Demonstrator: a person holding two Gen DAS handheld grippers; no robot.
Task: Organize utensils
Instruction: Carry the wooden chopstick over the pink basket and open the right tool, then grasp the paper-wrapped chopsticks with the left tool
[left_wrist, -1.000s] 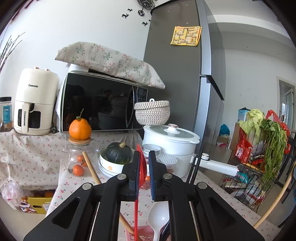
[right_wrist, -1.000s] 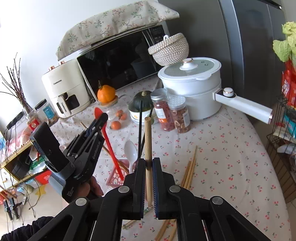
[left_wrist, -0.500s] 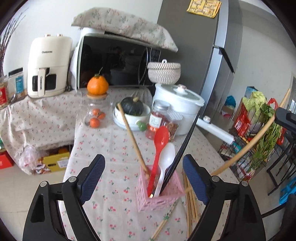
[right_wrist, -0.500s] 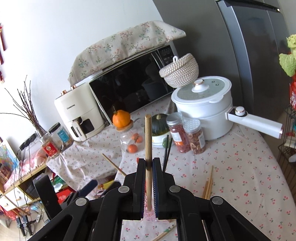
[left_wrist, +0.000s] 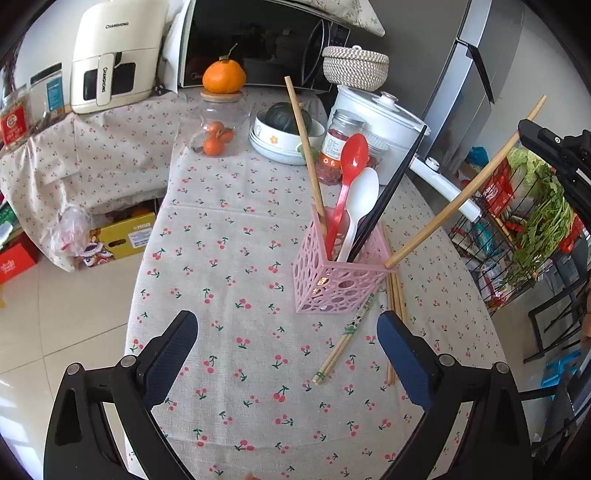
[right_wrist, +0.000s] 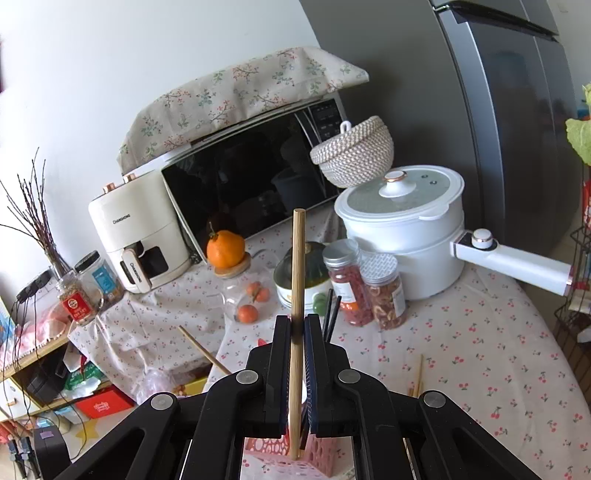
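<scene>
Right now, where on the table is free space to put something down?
The bare tablecloth between the pink holder and the glass jar is free, also the near edge between the left gripper fingers. Right of the holder, loose chopsticks crowd it; jars, bowl and pot fill the back.

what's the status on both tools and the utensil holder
Left tool open, jaws just widened, nothing between them. Right tool shut on wooden chopstick, tip at pink holder rim. Loose chopsticks beside holder.

We are in a home kitchen: a microwave (right_wrist: 251, 173), air fryer (right_wrist: 136, 236), tall fridge (right_wrist: 498, 110) and white cooking pot (right_wrist: 402, 229) surround our cherry-print tabletop (left_wrist: 229, 258).
</scene>
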